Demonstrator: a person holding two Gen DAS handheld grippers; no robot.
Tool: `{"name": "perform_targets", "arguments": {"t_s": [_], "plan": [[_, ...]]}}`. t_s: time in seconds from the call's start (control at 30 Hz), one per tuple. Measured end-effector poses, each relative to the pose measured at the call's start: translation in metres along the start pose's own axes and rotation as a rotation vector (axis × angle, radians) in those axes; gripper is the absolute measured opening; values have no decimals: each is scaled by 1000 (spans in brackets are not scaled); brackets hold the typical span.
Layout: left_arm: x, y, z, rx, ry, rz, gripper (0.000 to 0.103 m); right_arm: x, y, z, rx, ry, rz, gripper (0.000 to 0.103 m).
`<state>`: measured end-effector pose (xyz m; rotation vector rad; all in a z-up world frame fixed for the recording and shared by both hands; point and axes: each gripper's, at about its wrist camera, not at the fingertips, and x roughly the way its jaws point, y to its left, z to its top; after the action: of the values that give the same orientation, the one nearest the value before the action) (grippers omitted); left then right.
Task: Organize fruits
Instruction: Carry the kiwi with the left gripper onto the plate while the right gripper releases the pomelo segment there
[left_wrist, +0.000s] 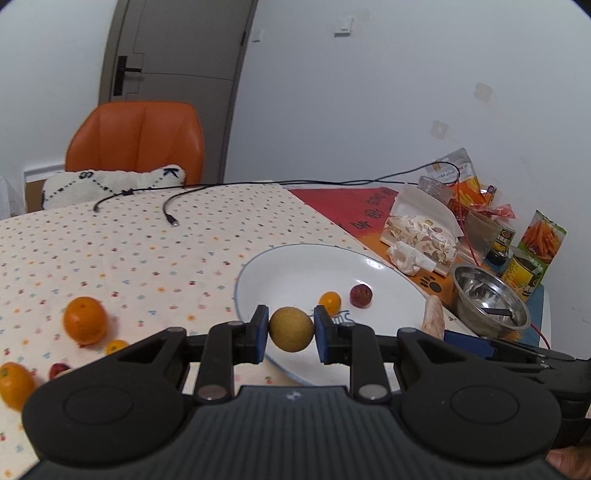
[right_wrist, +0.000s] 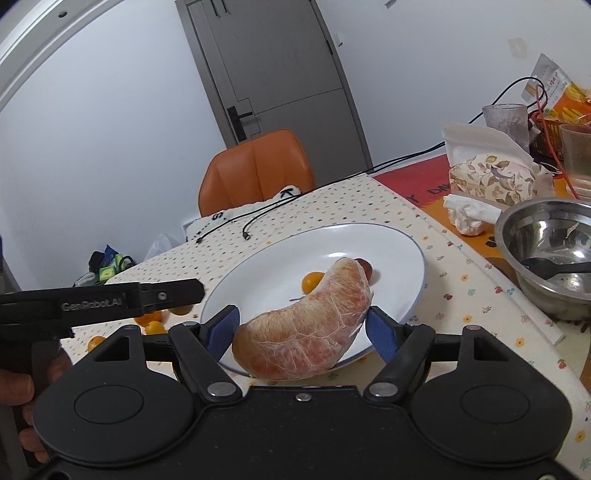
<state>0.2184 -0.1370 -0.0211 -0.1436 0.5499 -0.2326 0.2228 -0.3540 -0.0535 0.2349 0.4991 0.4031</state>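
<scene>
— From the left wrist camera, what's that claw doing?
— The left claw (left_wrist: 291, 329) is clenched on a small tan round fruit (left_wrist: 291, 329), a blue pad pressed to each side, held over the near rim of the white plate (left_wrist: 280, 273).
— Anything on the plate?
— A small orange fruit (left_wrist: 330, 302) and a dark red fruit (left_wrist: 361, 295), just beside each other near the plate's middle. On the dotted cloth (left_wrist: 147, 251) toward the desk's left edge lies a large orange (left_wrist: 85, 320), with smaller orange fruits near it by the near-left corner. A steel bowl (left_wrist: 489, 301) sits to the plate's right, near the desk's right edge.
— And the right wrist view?
— The right claw (right_wrist: 303, 332) grips a pink peeled citrus segment (right_wrist: 306, 328), which lies slantwise between the blue pads above the plate's near rim. Behind it the small orange fruit and the dark red one rest on the plate, the red one partly hidden by the segment's tip. The left claw's black body pokes in from the left, and a hand (right_wrist: 22, 387) shows at the left edge. Two black cable ends (right_wrist: 245, 236) lie on the cloth toward the desk's far edge.
</scene>
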Motion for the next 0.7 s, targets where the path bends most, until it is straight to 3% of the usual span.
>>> {"name": "perform_targets", "arguments": {"t_s": [0.23, 0.7], "plan": [[19, -7, 3, 10, 23, -33, 25, 4, -7, 3, 5, 0, -22, 72], [8, 16, 2, -31, 29, 54, 55, 12, -3, 4, -11, -6, -30, 75]]}}
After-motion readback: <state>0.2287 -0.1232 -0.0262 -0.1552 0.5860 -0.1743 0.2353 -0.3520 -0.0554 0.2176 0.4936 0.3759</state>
